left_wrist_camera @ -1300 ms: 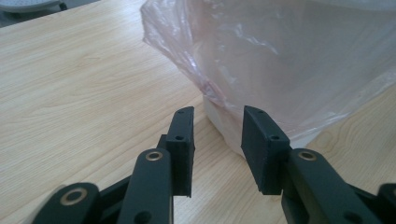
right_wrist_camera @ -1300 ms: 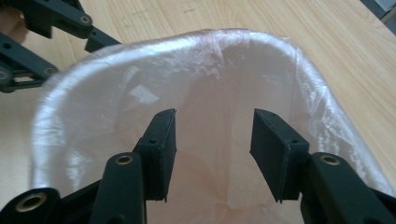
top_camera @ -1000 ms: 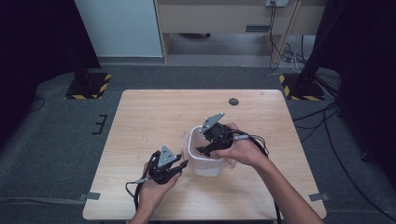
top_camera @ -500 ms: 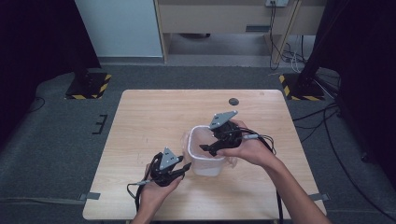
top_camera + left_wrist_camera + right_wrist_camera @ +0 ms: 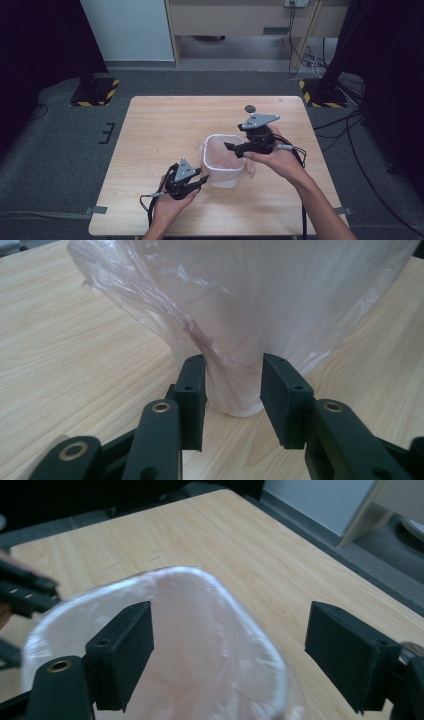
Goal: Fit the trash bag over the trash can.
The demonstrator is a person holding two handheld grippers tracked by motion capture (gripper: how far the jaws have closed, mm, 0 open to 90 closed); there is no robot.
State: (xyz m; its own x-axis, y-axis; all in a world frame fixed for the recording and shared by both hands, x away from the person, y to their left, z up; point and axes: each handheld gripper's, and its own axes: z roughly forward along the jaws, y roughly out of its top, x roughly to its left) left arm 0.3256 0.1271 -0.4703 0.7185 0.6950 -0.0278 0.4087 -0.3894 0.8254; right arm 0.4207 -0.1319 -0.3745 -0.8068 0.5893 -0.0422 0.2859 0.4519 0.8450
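A white bin (image 5: 224, 176) lined with a thin translucent bag (image 5: 280, 300) stands on the wooden table (image 5: 160, 130), right of centre. My left gripper (image 5: 202, 181) lies low at the bin's near-left corner. In the left gripper view its pads (image 5: 196, 385) close on that bag-covered corner. My right gripper (image 5: 234, 149) hovers over the bin's right rim. Its jaws have just been opening and stand wide (image 5: 230, 625). The lined rim (image 5: 165, 645) shows below them, untouched by either pad.
A small dark round object (image 5: 249, 108) lies near the table's far edge. Cables trail from both grippers toward the near edge. Black-and-yellow stand feet (image 5: 94, 93) and loose cables (image 5: 320, 60) sit on the floor beyond the table.
The right gripper has moved right and slightly up, from over the bin's middle to its right rim, and its jaws have spread. The left gripper has stayed at the bin's corner.
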